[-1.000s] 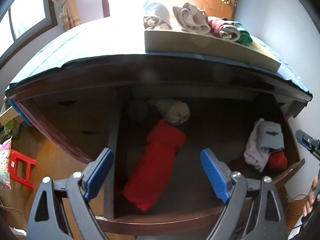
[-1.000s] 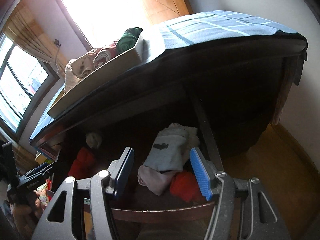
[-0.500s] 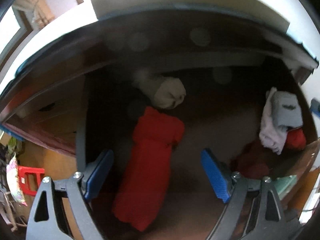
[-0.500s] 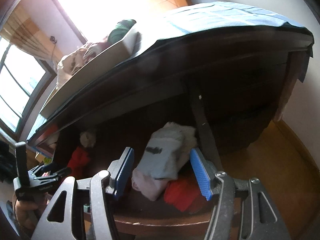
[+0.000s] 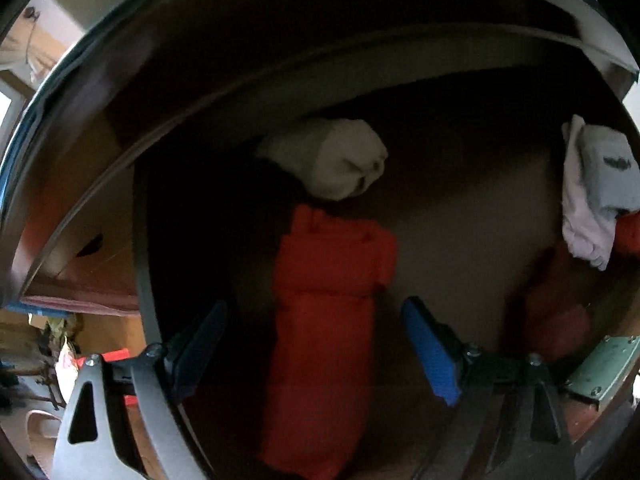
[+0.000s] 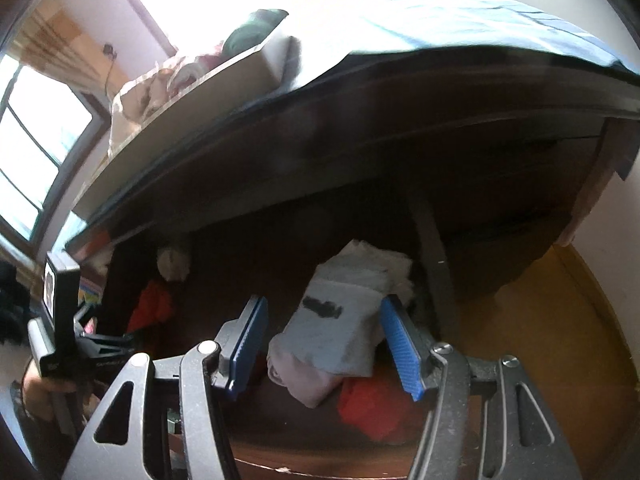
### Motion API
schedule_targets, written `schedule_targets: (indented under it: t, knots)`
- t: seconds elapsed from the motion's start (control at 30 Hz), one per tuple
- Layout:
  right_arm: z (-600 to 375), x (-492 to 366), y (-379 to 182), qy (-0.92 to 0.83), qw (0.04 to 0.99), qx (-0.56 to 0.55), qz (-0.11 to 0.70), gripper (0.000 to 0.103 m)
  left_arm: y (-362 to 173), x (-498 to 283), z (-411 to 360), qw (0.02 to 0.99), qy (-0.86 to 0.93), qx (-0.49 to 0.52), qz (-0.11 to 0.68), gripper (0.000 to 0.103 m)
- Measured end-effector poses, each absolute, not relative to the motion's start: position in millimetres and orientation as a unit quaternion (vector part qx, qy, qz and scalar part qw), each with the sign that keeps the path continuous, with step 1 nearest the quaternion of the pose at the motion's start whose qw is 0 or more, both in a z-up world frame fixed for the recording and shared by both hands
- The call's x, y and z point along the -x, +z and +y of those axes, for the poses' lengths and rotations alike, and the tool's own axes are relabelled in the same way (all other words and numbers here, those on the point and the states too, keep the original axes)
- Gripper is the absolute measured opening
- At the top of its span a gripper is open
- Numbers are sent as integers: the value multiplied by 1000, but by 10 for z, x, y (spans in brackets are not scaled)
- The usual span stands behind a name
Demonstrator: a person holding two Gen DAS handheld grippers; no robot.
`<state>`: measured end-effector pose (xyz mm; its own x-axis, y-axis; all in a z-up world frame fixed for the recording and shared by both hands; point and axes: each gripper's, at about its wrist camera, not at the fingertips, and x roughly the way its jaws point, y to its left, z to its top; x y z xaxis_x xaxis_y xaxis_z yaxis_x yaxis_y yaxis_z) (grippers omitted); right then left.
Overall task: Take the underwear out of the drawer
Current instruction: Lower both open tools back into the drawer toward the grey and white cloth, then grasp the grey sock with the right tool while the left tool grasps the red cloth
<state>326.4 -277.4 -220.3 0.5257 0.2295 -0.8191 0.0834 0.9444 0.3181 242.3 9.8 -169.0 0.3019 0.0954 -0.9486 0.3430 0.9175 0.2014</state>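
Dark wooden drawer (image 5: 460, 240) — red underwear (image 5: 324, 312) lies between the left tool's (image 5: 316, 344) wide-open jaws, untouched; grey underwear (image 6: 340, 320) sits between the right tool's (image 6: 324, 344) half-open jaws, pads apart.

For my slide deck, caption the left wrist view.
Open left tool poised over folded red garment inside the drawer, white rolled garment beyond.

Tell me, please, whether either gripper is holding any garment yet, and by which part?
Nothing is held. The left gripper straddles the red garment, the right gripper the grey garment, both open.
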Motion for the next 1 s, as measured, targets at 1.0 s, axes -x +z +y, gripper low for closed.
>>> schedule_targets:
  t: [1.0]
  knots:
    - [-2191, -3818, -2702, -3, 783, 50, 619, 61, -1748, -2462, 231, 789, -122, -175, 577, 55]
